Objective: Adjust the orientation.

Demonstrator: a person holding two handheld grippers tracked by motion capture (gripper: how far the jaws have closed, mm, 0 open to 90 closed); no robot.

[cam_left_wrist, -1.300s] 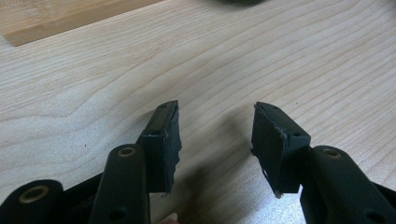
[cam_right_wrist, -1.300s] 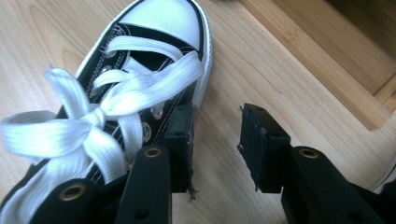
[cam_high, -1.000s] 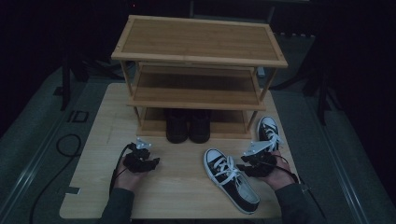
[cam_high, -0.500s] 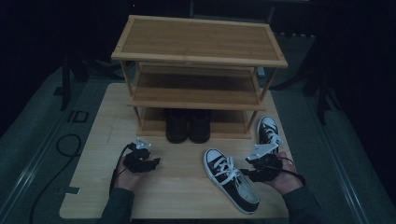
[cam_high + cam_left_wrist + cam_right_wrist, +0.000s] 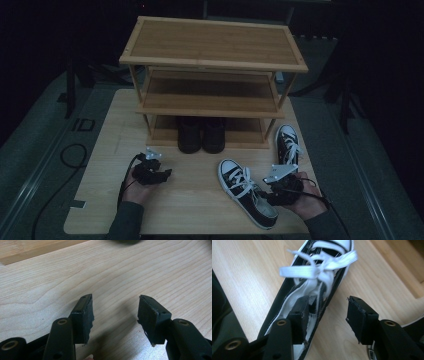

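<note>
At five o'clock on the table (image 5: 105, 200), I've brought my right tool (image 5: 325, 315) down from beside the near sneaker (image 5: 247, 197) onto its collar, jaws open astride the wall: ready to pinch. My left tool (image 5: 115, 315) idles open at seven o'clock.

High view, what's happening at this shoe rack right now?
A person is working on a black-and-white sneaker in front of the wooden shoe rack. The right gripper is open, one jaw inside the sneaker's opening, one outside its side wall. The left gripper is open above bare table. Its mate lies beside the rack.
</note>
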